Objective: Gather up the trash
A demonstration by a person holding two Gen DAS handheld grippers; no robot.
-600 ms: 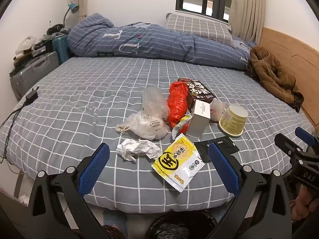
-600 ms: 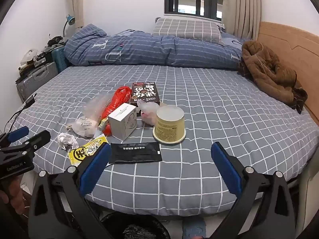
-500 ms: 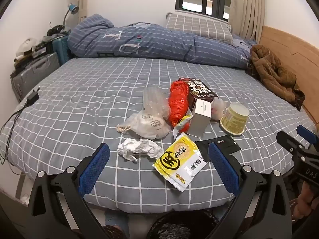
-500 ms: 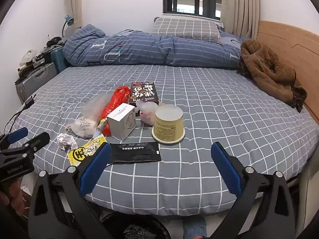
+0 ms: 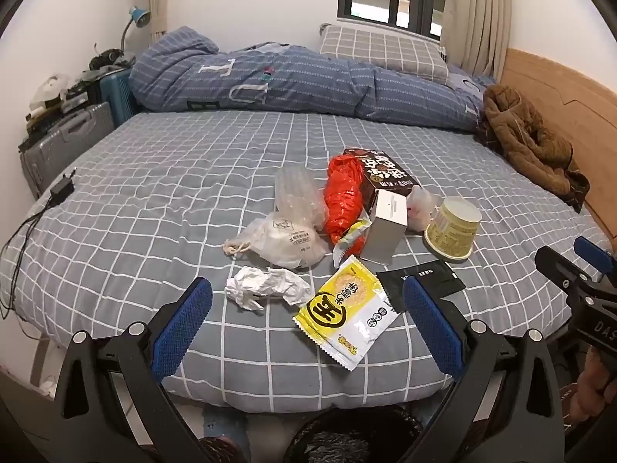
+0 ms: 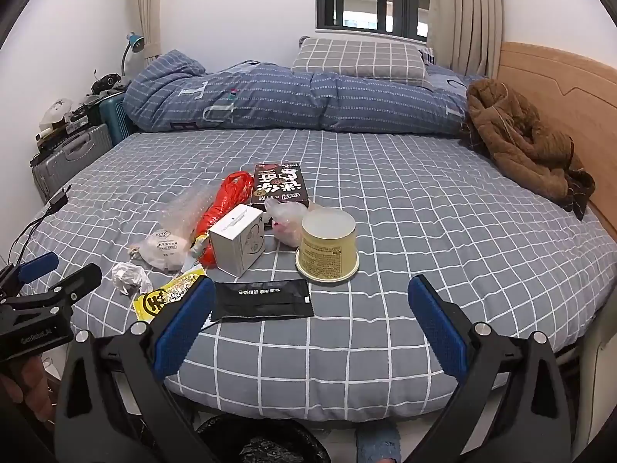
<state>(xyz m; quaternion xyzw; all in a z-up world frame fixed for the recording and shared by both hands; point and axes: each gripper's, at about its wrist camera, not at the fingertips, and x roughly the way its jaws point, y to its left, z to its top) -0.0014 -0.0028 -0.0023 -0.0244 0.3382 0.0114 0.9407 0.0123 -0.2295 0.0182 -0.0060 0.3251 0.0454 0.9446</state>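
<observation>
Trash lies in a cluster on the grey checked bed: a crumpled white tissue, a yellow snack wrapper, a black sachet, a white box, an upturned yellow cup, an orange bag, a dark carton and clear plastic bags. My left gripper hangs open over the bed's near edge, just short of the tissue and wrapper. My right gripper is open in front of the black sachet. A black-lined bin stands on the floor below both.
A folded blue duvet and pillow lie at the far side. A brown jacket sits by the wooden headboard at right. Suitcases stand at left, and a charger with cable lies on the bed's left edge.
Both views have shifted slightly, with the trash sitting a little lower and closer in frame. Both grippers stay open and nothing on the bed has moved.
</observation>
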